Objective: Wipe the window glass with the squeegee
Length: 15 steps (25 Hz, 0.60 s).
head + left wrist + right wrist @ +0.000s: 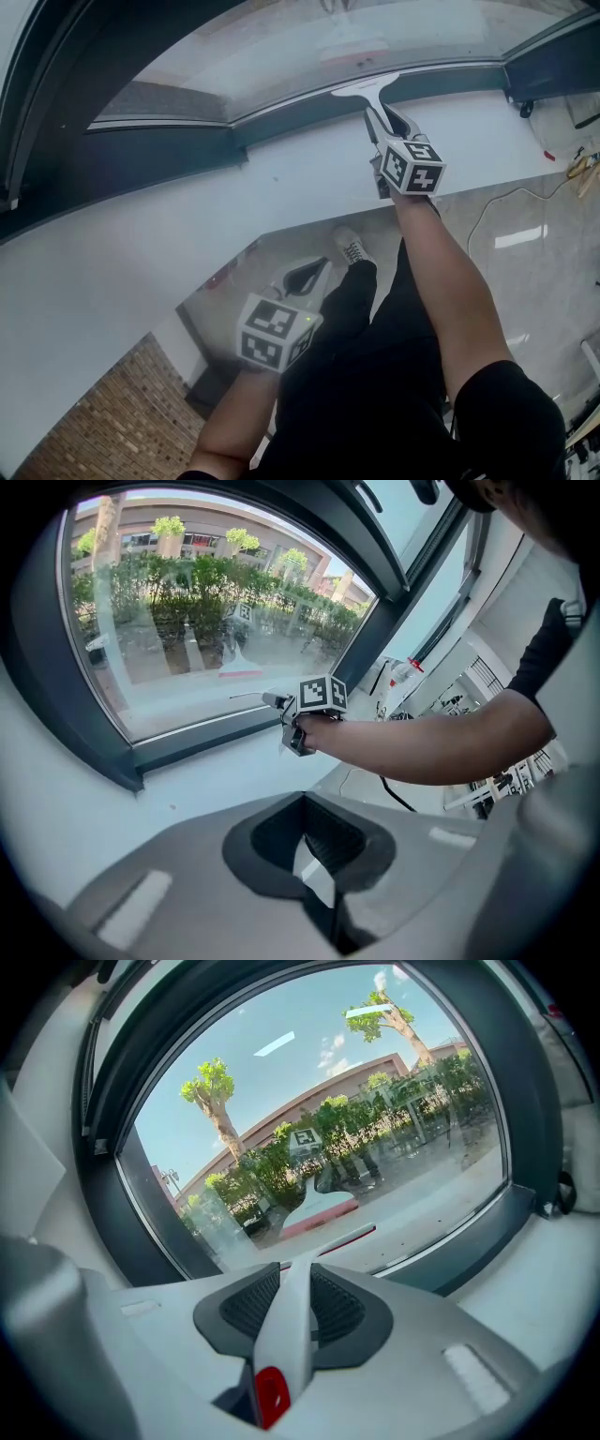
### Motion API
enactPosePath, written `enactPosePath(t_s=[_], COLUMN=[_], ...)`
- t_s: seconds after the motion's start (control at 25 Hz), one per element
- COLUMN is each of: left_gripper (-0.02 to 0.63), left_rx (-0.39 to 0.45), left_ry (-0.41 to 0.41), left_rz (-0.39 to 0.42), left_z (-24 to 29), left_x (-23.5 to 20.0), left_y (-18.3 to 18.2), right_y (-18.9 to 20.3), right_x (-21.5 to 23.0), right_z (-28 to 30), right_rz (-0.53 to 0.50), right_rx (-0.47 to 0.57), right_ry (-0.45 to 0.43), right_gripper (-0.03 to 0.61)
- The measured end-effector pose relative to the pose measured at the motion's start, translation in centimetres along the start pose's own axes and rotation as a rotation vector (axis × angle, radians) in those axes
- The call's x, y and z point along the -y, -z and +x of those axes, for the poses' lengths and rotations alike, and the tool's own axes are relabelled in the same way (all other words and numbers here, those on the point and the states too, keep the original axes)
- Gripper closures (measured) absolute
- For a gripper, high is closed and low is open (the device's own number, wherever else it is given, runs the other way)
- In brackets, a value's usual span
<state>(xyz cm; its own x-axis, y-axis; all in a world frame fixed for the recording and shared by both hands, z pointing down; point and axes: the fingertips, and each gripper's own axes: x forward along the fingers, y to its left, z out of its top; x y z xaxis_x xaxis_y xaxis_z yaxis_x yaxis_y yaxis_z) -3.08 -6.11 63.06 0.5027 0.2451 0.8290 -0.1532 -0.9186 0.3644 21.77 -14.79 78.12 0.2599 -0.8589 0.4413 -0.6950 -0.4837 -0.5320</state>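
The right gripper (385, 125) squeezes the squeegee (364, 88), its blade low on the window glass (281, 56); the left gripper (302, 278) hangs closed and empty; a tipped blade may leave streaks.

White squeegee (286, 1330) (red handle tab); dark grey window frame (141, 164); brown brickwork (94, 422).

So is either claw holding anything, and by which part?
The right gripper grips the squeegee by its white handle; the left gripper holds nothing.
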Motion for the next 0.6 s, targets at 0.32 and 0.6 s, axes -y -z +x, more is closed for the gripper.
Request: enactPosePath(t_s=[0.32, 0.6], left_gripper=[0.614, 0.614], left_rx=[0.007, 0.028], left_ry=[0.012, 0.029], left_rz=[-0.003, 0.042], left_z=[-0.1, -1.0], left_x=[1.2, 3.8], left_y=[-1.0, -3.4], right_y=[-4.2, -11.4], right_x=[-2.0, -6.6], right_z=[-3.8, -11.8], right_rz=[0.005, -0.086], right_rx=[0.095, 0.24], right_ry=[-0.047, -0.152], right_gripper=[0.449, 0.449])
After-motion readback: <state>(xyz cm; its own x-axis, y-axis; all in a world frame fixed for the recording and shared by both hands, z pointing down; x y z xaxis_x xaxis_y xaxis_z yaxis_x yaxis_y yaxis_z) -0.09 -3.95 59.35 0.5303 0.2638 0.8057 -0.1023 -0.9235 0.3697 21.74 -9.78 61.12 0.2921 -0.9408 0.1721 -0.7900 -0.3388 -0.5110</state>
